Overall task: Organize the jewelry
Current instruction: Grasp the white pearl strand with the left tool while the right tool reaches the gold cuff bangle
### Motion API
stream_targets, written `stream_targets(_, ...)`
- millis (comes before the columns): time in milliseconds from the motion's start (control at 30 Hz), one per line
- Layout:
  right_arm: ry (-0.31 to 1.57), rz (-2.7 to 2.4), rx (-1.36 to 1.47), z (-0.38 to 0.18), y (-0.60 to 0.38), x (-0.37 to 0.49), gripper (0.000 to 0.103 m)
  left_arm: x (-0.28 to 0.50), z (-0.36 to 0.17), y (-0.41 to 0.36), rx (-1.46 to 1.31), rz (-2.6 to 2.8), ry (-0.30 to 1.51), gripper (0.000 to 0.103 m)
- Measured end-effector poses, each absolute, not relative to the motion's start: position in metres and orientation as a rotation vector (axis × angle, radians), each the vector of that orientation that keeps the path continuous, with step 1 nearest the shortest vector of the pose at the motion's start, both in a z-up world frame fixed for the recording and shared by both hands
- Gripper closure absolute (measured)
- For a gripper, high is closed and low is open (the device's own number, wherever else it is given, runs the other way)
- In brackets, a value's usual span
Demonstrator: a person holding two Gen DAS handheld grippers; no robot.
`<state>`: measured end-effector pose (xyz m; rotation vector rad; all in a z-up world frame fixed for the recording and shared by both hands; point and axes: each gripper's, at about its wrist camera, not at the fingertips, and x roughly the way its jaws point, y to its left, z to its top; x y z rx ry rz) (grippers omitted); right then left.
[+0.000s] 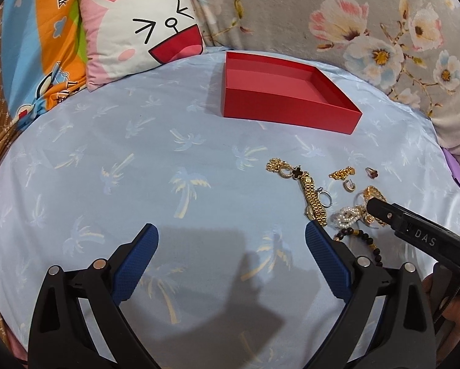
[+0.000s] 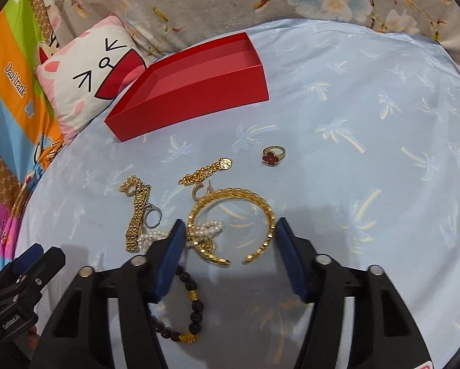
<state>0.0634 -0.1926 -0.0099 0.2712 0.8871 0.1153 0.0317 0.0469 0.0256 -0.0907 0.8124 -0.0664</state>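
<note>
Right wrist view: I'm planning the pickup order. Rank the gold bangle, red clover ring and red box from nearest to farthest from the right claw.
1. Gold bangle, between the right claw's pads.
2. Red clover ring, beyond it, slightly right.
3. Red box, farthest, upper left by the pillow.

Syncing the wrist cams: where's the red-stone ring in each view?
Left wrist: red-stone ring lies at right, just above mid-height, on the far right edge of the jewelry pile.
Right wrist: red-stone ring sits a little right of centre, alone on the blue sheet, beyond the gold bangle.
Shared landmark: the empty red box, further back from the ring in both.
</note>
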Motion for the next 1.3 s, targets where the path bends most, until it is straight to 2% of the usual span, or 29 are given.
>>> stream_targets(333, 0.839, 0.09, 0.261, 0.0, -0.2, 0.052, 0.046, 0.031, 0.023, 0.033, -0.068, -0.125, 0.828, 0.009)
stream_targets(733, 0.844, 0.026, 0.287, 0.009, -0.236, 0.015, 0.046, 0.066, 0.03, -0.042, 0.043, -0.368, 0.819, 0.012)
stream_targets(833, 0.842, 0.01, 0.291, 0.011, -0.243, 0.01, 0.046, 0.078, 0.022, -0.056, 0.043, -0.417, 0.851, 0.021)
stream_targets(933, 0.843, 0.004, 0.301, 0.013, -0.248, 0.009, 0.046, 0.085, 0.012, -0.066, 0.054, -0.448, 0.883, 0.035)
stream_targets(1033, 0.837, 0.009, 0.307, 0.014, -0.25, 0.008, 0.046, 0.085, 0.006, -0.073, 0.077, -0.456, 0.883, 0.039)
stream_targets(1133, 0.834, 0.017, 0.31, 0.015, -0.25, 0.008, 0.046, 0.086, 0.0, -0.077, 0.073, -0.477, 0.911, 0.057)
stream_targets(1200, 0.833, 0.023, 0.314, 0.016, -0.25, 0.009, 0.046, 0.083, 0.0, -0.078, 0.087, -0.466, 0.901, 0.061)
stream_targets(1267, 0.834, 0.027, 0.314, 0.015, -0.25, 0.009, 0.046, 0.08, 0.0, -0.078, 0.078, -0.47, 0.9, 0.075)
stream_targets(1300, 0.835, 0.028, 0.314, 0.015, -0.25, 0.009, 0.046, 0.079, 0.0, -0.078, 0.072, -0.472, 0.903, 0.077)
